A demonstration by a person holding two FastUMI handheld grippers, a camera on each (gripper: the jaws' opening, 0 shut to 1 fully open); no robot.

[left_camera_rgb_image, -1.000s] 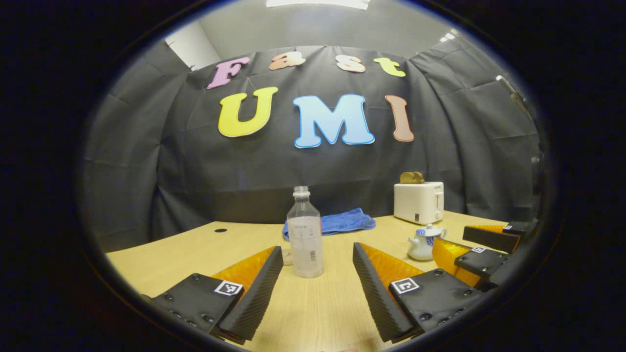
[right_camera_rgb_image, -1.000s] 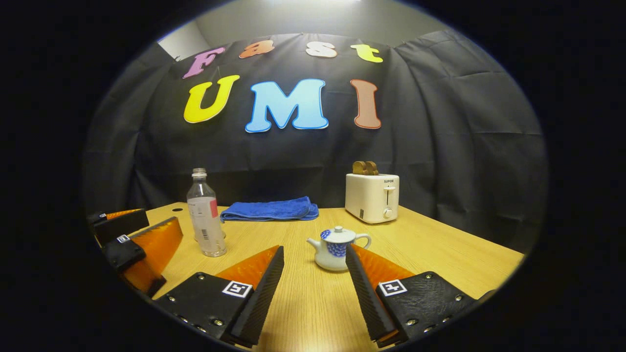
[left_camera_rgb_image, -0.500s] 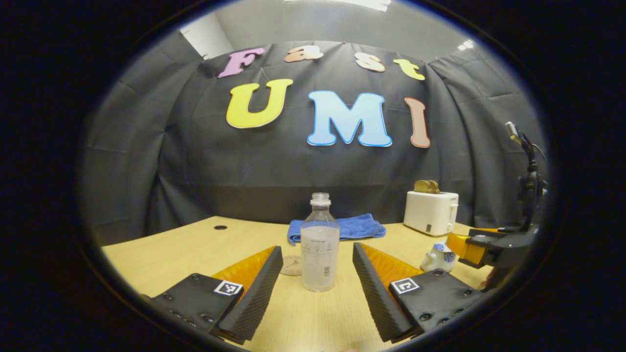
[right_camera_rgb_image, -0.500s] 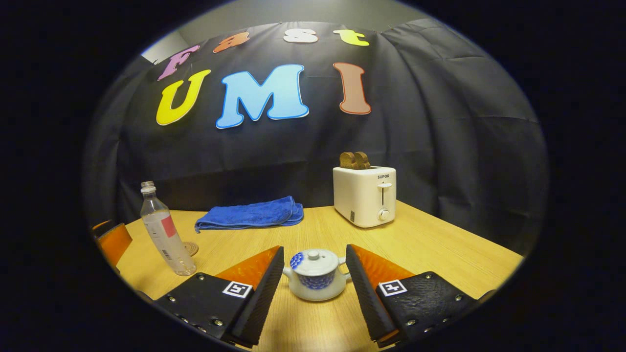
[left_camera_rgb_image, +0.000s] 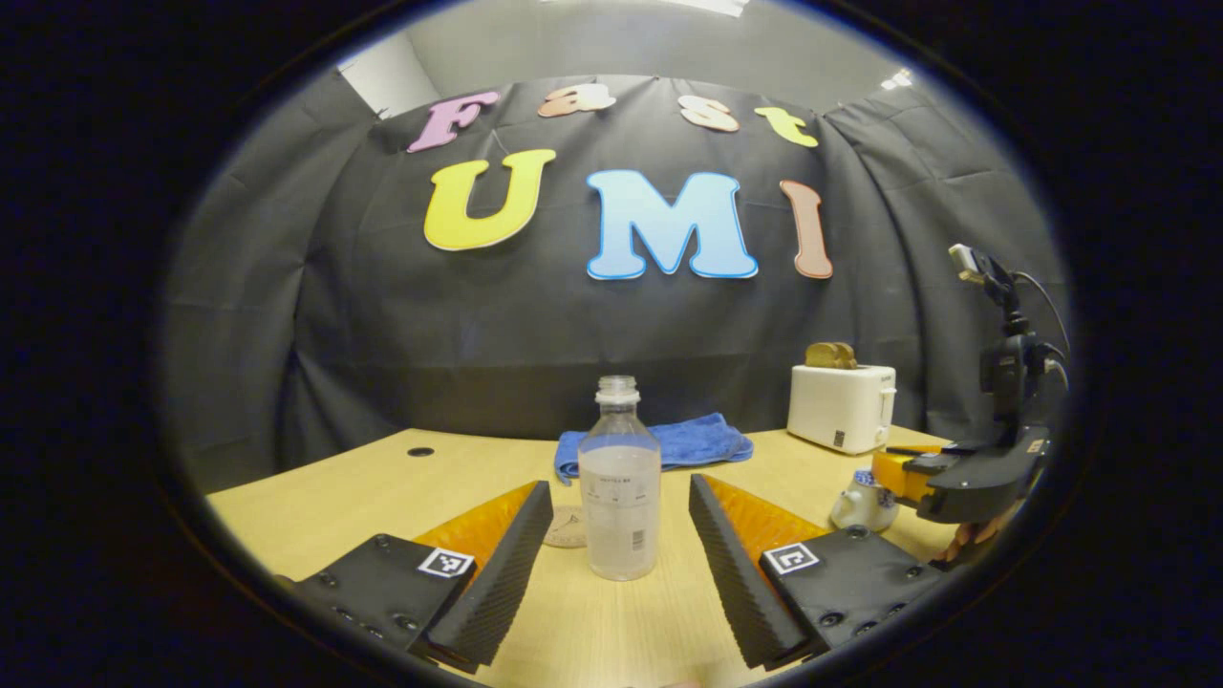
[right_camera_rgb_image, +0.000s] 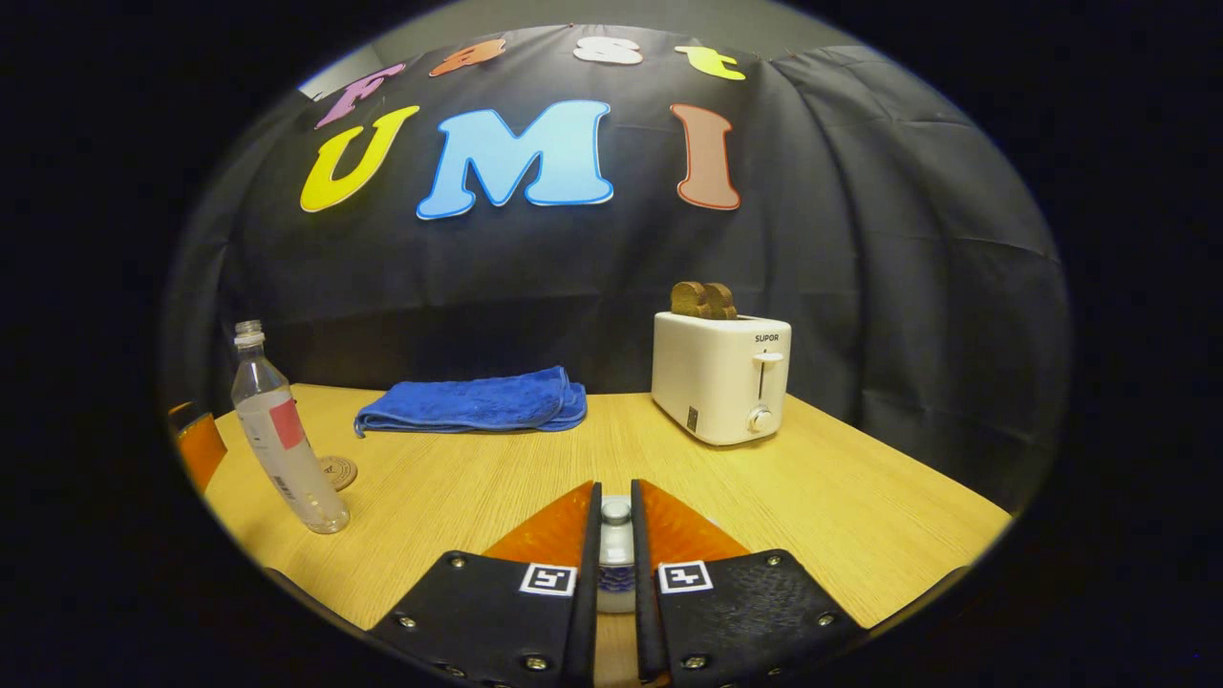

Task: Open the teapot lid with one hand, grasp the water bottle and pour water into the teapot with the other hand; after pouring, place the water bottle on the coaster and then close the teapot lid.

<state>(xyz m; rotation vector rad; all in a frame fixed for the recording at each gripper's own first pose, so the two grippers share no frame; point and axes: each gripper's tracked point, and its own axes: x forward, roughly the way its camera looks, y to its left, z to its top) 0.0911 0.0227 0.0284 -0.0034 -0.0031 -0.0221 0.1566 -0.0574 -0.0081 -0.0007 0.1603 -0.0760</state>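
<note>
— While the water bottle stands upright on the table, where is the left gripper?

— Low and level with it, in the left gripper view. The jaws are spread wide with the bottle between the two fingers, touching neither. The bottle has no cap, and it sits at about 12 o'clock from the gripper's tips.

— And the coaster?

— Just behind the bottle's base, toward 10 o'clock, partly hidden by the left finger. In the right gripper view the coaster lies just beyond the bottle at 9 o'clock.

— What about the teapot?

— At 3 o'clock in the left gripper view, with the right gripper reaching over its top. In the right gripper view the right gripper has its fingers drawn nearly together around the teapot lid, the knob sitting in the narrow slot between them. They look clenched on it (the contact itself is hard to make out from this angle, so I would say probably).

— Anything else on the table?

— A folded blue towel at 11 o'clock and a white toaster with toast in its slots at 1 o'clock, both well back near the wall.
</note>
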